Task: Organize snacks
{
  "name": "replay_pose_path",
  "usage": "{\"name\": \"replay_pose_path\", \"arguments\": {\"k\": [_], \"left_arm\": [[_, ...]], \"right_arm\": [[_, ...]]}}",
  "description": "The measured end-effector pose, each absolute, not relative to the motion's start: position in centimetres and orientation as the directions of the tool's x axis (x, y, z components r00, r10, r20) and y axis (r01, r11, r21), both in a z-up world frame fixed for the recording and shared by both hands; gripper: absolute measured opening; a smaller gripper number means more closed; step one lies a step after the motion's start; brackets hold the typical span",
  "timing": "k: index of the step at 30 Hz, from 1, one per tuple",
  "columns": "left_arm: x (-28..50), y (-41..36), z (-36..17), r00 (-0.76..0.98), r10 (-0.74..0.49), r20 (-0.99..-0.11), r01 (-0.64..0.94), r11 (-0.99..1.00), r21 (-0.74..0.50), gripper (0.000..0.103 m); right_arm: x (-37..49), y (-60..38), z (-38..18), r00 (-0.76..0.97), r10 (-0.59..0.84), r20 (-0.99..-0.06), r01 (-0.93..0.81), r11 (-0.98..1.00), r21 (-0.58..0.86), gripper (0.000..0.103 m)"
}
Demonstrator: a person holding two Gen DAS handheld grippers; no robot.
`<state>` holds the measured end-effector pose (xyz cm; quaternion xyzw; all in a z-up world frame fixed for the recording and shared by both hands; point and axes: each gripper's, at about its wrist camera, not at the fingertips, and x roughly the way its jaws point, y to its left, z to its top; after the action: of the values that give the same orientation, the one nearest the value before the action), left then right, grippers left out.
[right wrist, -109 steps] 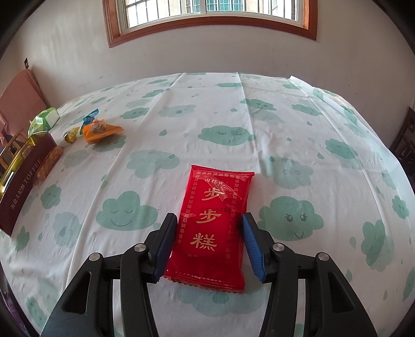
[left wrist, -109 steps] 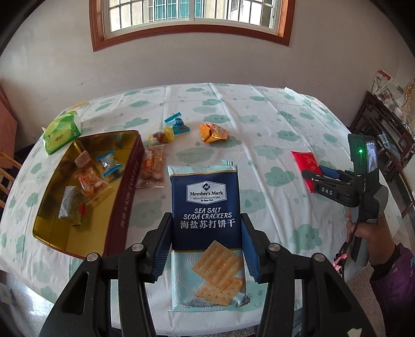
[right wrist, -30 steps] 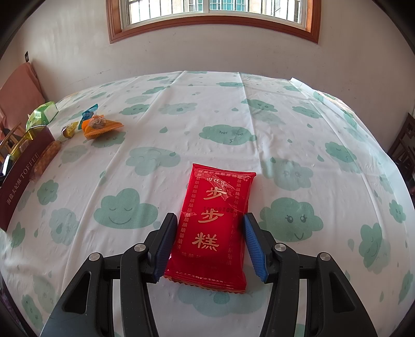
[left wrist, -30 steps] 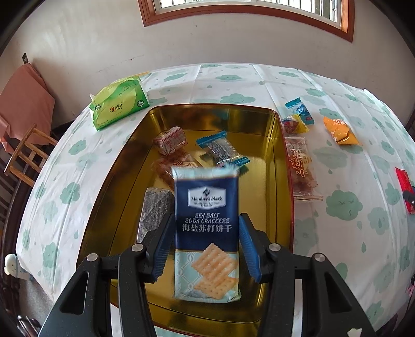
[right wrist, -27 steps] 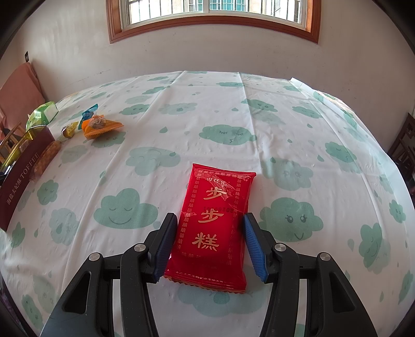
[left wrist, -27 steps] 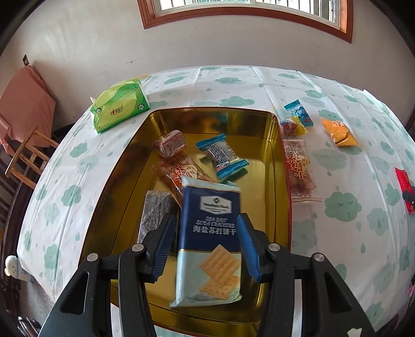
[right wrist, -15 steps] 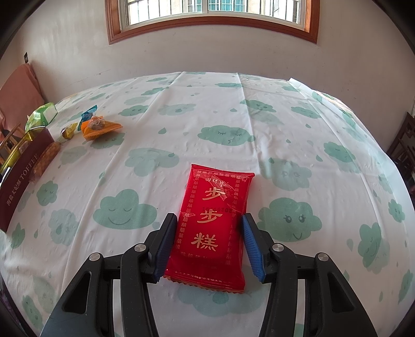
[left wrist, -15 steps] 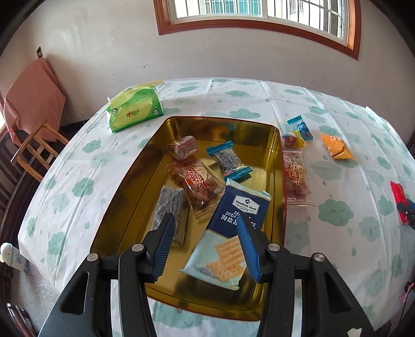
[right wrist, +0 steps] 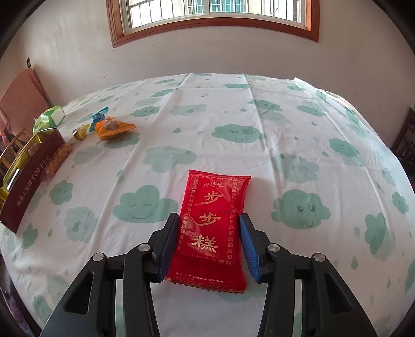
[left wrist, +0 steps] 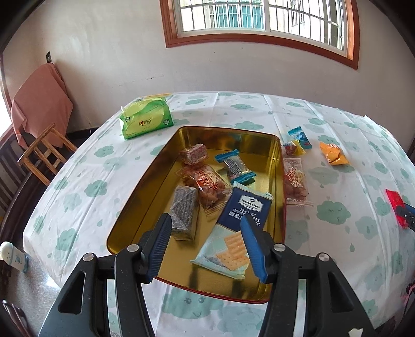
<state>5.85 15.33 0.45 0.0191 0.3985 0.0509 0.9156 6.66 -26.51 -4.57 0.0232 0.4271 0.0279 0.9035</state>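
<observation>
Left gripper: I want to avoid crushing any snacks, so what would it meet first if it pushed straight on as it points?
Probably the cracker packet lying in the gold tin; the left gripper is opening, nothing held. Depth is uncertain.

Black gripper (left wrist: 207, 243) frames, ribbed blue fingers (left wrist: 161, 246), silver screws

I see a pale plaster wall (left wrist: 109, 51) behind the table (left wrist: 77, 181), which wears a white cloth with green clouds. A wood-framed barred window (left wrist: 259, 20) lets in daylight. At left stands a wooden chair (left wrist: 44, 153) under a draped pink cloth (left wrist: 39, 98). The floor (left wrist: 26, 290) looks grey and speckled.
</observation>
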Motion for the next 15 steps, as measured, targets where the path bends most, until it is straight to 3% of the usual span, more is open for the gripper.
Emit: {"name": "replay_pose_path", "arguments": {"k": [3,15], "left_arm": [[5.7,16.3,0.3,0.689,0.110,-0.716,-0.099,0.993,0.057,0.057],[5.2,18.1,-0.1,0.717,0.149,-0.681,-0.139,0.988,0.070,0.058]], "right_arm": [[6.3,-24.9,-4.0,0.639,0.082,-0.765,-0.048,0.997,0.067,0.046],[6.2,-21.7,-3.1,0.634,0.110,-0.766,-0.092,0.994,0.066,0.045]]}}
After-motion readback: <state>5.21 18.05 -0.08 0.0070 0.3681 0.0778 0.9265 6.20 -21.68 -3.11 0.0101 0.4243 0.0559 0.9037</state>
